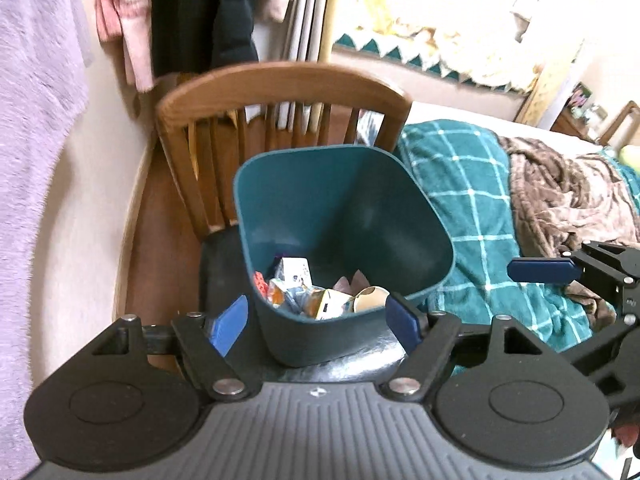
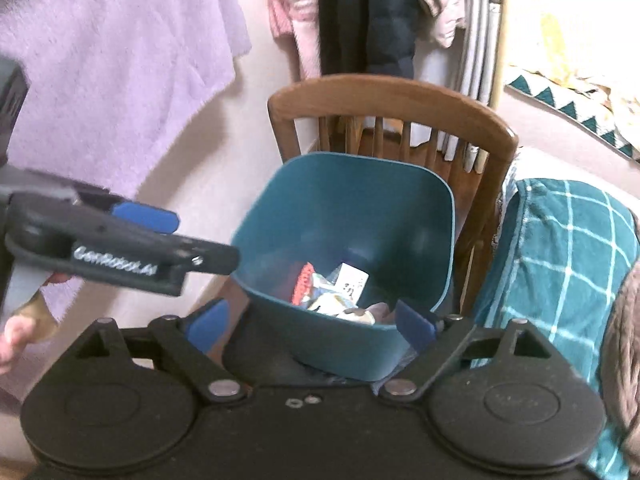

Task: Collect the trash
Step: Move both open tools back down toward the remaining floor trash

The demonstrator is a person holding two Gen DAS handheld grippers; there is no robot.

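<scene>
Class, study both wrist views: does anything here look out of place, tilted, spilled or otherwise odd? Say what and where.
The teal bin stands on the black seat of the wooden chair, not on the floor, and it looks tilted. Its trash stays inside; nothing visible has spilled. Both the left tool and the right tool are open and empty.

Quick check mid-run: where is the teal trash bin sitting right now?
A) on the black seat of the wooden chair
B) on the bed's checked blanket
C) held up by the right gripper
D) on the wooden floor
A: the teal bin stands on the wooden chair's black seat, with both grippers open and empty in front of it.
</scene>
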